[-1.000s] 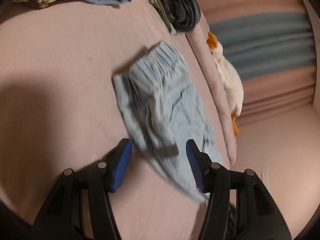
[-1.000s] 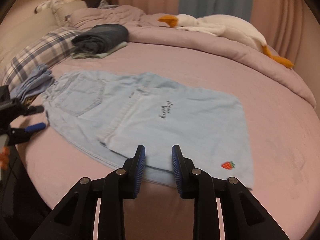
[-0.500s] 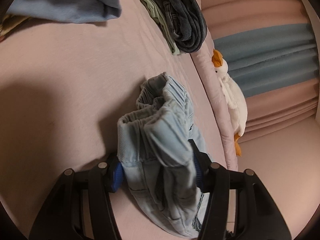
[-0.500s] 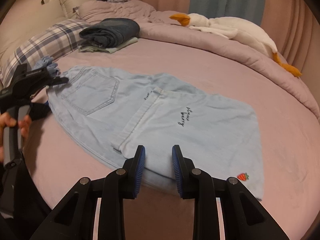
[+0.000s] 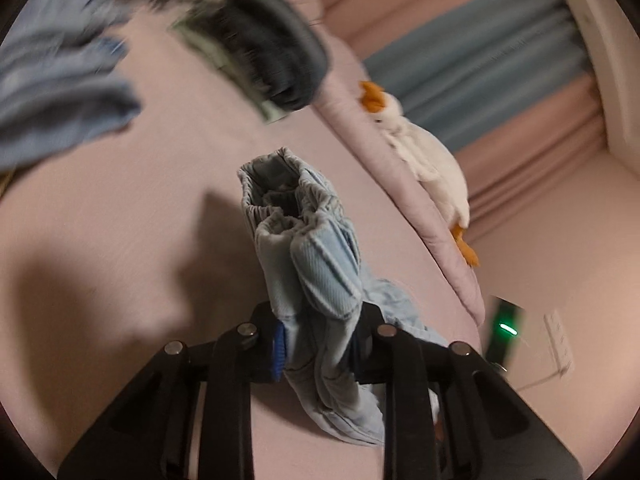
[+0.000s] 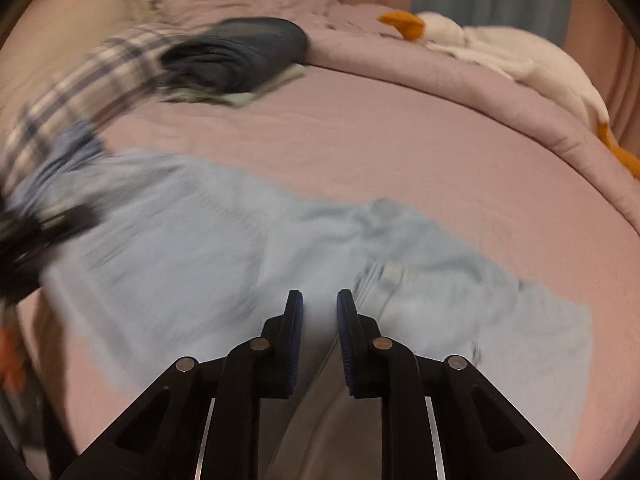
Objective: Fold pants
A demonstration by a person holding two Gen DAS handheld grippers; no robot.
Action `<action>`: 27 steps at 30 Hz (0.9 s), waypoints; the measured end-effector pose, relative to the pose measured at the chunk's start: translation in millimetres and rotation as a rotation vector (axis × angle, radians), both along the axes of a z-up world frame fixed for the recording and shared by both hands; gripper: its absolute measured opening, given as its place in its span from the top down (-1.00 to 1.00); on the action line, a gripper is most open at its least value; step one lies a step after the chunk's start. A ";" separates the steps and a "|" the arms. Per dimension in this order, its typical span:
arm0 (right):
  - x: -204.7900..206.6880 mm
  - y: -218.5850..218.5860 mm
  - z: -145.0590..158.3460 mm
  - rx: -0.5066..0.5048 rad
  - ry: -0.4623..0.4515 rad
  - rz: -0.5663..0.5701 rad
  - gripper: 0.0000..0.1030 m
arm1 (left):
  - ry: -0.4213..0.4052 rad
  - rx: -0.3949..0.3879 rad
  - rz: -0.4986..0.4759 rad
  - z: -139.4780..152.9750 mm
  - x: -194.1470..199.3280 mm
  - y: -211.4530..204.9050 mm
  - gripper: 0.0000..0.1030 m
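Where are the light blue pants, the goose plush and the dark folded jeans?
light blue pants [image 5: 316, 264]: left wrist view, bunched waistband.
goose plush [image 6: 520, 60]: right wrist view, white body.
dark folded jeans [image 6: 240, 52]: right wrist view, top fold.

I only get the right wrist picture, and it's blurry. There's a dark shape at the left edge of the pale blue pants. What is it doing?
Observer: That is the left gripper. Its own camera shows it shut on the pants, with cloth bunched between its blue pads.
Operator: Which part of them has it got?
Observer: The end with the gathered elastic waistband, which stands up off the pink sheet and gapes open.
Operator: Anything beyond the bed I'm missing?
Observer: A small green light glows low down, past the sheet's edge.
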State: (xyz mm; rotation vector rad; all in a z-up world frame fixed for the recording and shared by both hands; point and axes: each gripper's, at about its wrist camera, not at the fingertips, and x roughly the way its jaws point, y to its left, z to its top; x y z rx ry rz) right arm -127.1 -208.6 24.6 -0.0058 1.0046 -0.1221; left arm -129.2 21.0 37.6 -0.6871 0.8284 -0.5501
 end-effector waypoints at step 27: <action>-126.1 12.9 -13.7 0.301 0.005 -0.060 0.75 | -0.298 0.175 -0.359 88.8 -27.4 -148.9 0.56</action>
